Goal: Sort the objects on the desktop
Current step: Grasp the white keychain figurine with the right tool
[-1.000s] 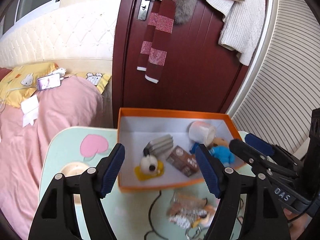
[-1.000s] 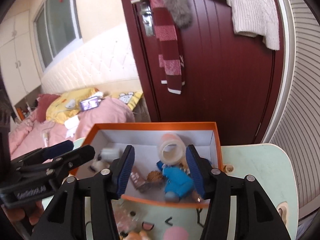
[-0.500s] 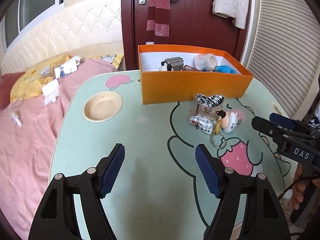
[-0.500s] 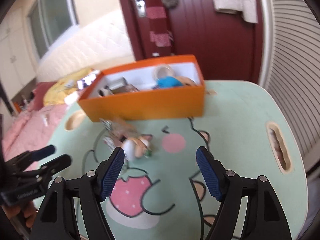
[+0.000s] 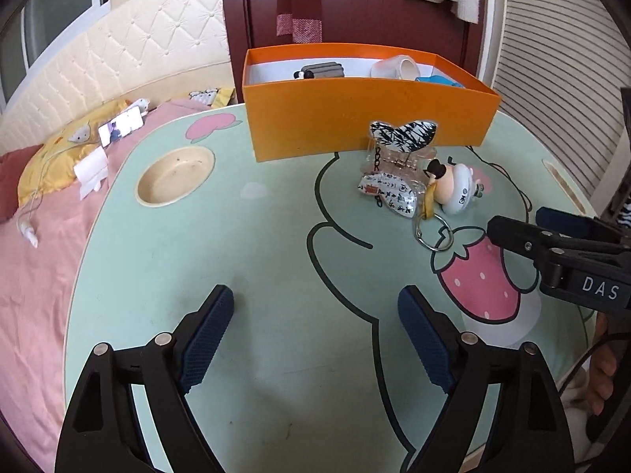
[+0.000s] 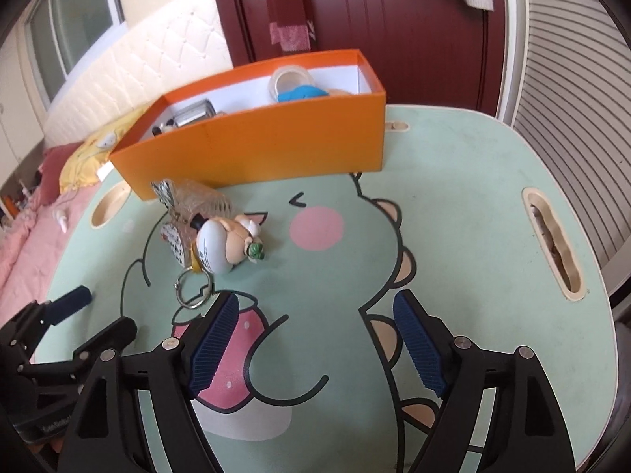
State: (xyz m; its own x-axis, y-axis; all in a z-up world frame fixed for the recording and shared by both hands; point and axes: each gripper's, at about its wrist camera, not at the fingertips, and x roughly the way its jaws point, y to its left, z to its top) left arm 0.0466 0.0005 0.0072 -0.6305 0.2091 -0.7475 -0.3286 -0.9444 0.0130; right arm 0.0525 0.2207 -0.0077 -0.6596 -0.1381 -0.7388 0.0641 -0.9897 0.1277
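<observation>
An orange box (image 5: 366,118) stands at the far side of the green cartoon table (image 5: 276,276); it also shows in the right wrist view (image 6: 276,146), holding a tape roll (image 6: 290,79), a blue toy (image 6: 301,92) and a grey item (image 6: 193,112). In front of it lie a clear hair clip with black-white pattern (image 5: 400,146) and a figurine keychain (image 5: 453,191) with a metal ring (image 6: 193,289). My left gripper (image 5: 315,315) is open and empty, low over the near table. My right gripper (image 6: 315,319) is open and empty, just right of the keychain ring.
A round cup recess (image 5: 175,175) is at the table's left and a slot handle (image 6: 552,244) at its right. A pink bed (image 5: 35,276) with a phone (image 5: 120,126) lies left of the table. A dark red door (image 5: 355,0) stands behind the box.
Both grippers have pulled back from above the box and dropped low over the near table. The clip and keychain have come into view in front of the box.
</observation>
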